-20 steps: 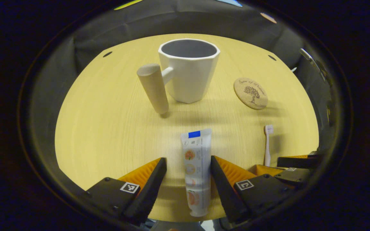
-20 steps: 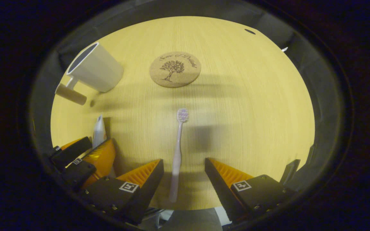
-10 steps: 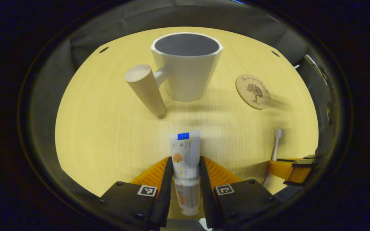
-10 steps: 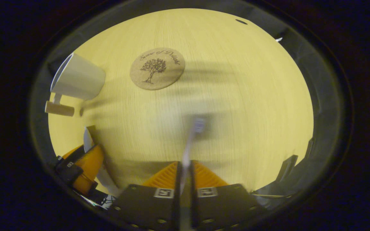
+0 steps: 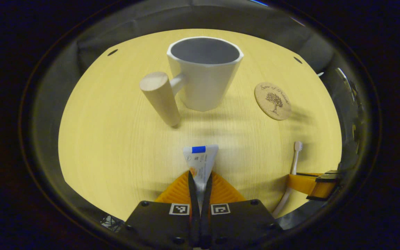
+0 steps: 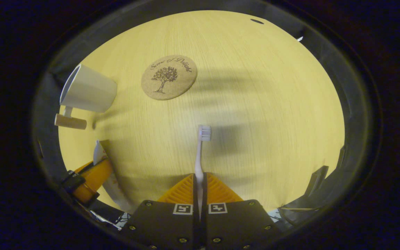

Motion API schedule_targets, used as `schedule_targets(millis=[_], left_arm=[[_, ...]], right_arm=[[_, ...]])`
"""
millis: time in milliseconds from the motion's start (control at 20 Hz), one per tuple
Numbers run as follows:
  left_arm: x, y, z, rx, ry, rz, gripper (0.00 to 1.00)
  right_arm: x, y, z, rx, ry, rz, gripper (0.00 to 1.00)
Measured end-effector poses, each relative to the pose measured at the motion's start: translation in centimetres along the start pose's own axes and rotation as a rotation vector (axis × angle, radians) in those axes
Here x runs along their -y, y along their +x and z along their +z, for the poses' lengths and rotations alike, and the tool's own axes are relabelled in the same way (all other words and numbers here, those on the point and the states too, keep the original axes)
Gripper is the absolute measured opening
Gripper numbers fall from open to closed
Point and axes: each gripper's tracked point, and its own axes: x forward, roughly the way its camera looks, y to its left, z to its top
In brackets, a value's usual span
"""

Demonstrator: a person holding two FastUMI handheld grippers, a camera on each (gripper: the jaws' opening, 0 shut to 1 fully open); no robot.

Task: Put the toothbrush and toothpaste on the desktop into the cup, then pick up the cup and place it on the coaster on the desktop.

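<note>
Toothpaste (image 5: 200, 161) is clenched in my left hand-held gripper (image 5: 200, 180), toothbrush (image 6: 200, 152) in my right hand-held gripper (image 6: 199, 184), both short of the cup (image 5: 204, 73), aimed for dropping in; coaster (image 5: 273, 101) beside the cup.

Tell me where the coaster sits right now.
In the left gripper view the coaster lies flat on the desktop, right of the cup and beyond the toothbrush; nothing is on it.

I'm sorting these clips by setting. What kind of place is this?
Probably a staged tabletop booth, not a real bathroom: a bare light wooden desktop backed by dark cloth, carrying just a white cup, a cork coaster, a toothpaste tube and a toothbrush.
</note>
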Motion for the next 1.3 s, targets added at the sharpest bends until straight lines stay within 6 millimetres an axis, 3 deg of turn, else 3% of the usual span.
schedule_targets(millis=[200,400,650,800,950,1150,1300], left_arm=[[0.9,-0.8,0.1,-0.004,-0.037,-0.047,0.08],[2.4,-4.2,2.0,0.056,-0.031,-0.086,0.08],[3.4,-9.2,6.1,0.165,-0.051,-0.126,0.08],[2.7,-13.1,9.9,0.237,-0.07,-0.142,0.08],[0.7,-14.5,15.5,0.327,-0.092,-0.148,0.08],[-2.5,-15.5,23.4,0.43,-0.112,-0.136,0.08],[-3.7,-14.7,26.8,0.491,-0.106,-0.129,0.08]], right_arm=[[-0.1,-0.1,-0.5,-0.001,0.008,0.026,0.02],[-0.2,-0.6,-0.7,0.014,0.004,0.043,0.01],[-0.4,-1.5,-0.1,0.045,0.002,0.062,0.02],[-0.5,-2.4,0.7,0.071,0.003,0.074,0.02],[-0.6,-3.2,1.6,0.099,0.012,0.086,0.02],[-0.5,-4.4,2.6,0.132,0.025,0.101,0.02],[-0.6,-5.0,3.3,0.151,0.04,0.112,0.02]])
